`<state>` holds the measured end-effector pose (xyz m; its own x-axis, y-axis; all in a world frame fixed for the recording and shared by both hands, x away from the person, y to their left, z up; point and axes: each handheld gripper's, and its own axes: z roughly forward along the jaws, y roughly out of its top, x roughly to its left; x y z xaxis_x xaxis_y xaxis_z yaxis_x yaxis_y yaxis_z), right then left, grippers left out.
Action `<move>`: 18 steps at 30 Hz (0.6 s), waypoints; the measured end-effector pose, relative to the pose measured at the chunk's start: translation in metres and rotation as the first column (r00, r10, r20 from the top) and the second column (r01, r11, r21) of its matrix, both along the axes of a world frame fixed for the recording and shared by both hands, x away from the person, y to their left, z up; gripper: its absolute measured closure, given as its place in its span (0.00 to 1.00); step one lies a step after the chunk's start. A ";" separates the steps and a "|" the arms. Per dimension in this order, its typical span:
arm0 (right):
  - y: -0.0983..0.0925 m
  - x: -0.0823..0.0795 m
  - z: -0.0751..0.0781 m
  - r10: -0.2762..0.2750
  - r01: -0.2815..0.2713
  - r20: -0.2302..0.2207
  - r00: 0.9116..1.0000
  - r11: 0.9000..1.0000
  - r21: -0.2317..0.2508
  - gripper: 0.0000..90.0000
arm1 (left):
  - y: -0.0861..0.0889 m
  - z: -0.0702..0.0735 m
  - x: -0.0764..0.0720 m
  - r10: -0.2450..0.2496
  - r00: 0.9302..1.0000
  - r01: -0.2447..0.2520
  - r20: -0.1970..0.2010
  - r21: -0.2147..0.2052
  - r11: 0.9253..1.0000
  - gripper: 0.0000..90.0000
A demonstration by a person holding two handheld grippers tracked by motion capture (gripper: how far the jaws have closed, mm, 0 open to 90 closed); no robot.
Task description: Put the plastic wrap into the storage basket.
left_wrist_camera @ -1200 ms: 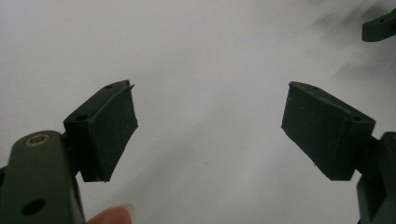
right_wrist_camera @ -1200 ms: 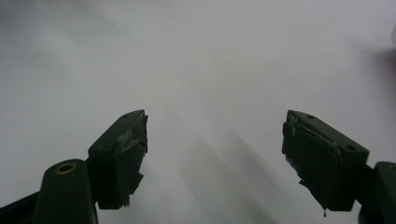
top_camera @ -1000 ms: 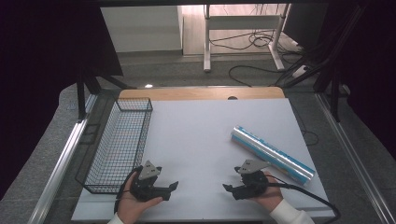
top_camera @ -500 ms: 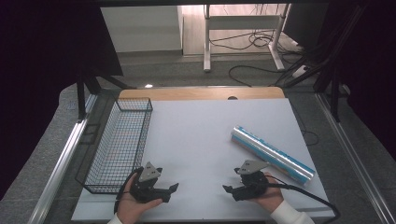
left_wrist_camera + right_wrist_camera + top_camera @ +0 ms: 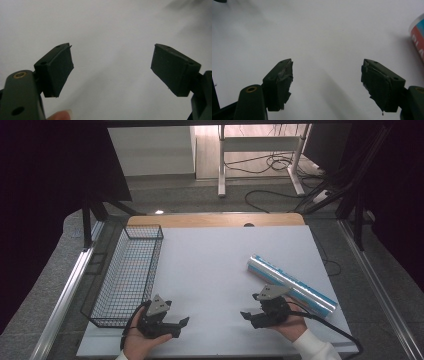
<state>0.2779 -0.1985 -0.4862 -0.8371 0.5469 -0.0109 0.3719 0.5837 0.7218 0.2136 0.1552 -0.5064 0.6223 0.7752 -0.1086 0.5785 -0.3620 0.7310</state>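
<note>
A foil-like roll [image 5: 292, 285] is seen lying on the white table [image 5: 215, 270], just beside the right gripper [image 5: 248, 316], whose empty jaws have just been closing; the left gripper [image 5: 182, 322] is held agape.

The high view looks forward and down from above the near edge of the desk [image 5: 220, 255], taking in its whole white top, with the floor and cables beyond in the upper frame. The left gripper view sits very close behind the left claw [image 5: 112, 72], low over the white surface, its two jaws rising from the bottom corners. The right gripper view rides likewise behind the right claw [image 5: 327, 80], just above the desk. Both share the white top with the high view; the roll [image 5: 418, 37] at the right gripper view's right edge lies right of centre in the high view [image 5: 290, 282].
</note>
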 end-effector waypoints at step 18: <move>-0.008 0.013 0.034 0.014 -0.012 0.051 0.999 0.999 -0.052 0.28 | -0.004 0.001 0.000 -0.004 1.000 0.004 0.000 -0.003 1.000 0.20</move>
<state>0.2909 -0.2062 -0.4526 -0.8417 0.5336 -0.0822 0.3270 0.6249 0.7090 0.2138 0.1511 -0.5052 0.6258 0.7722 -0.1102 0.5765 -0.3627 0.7321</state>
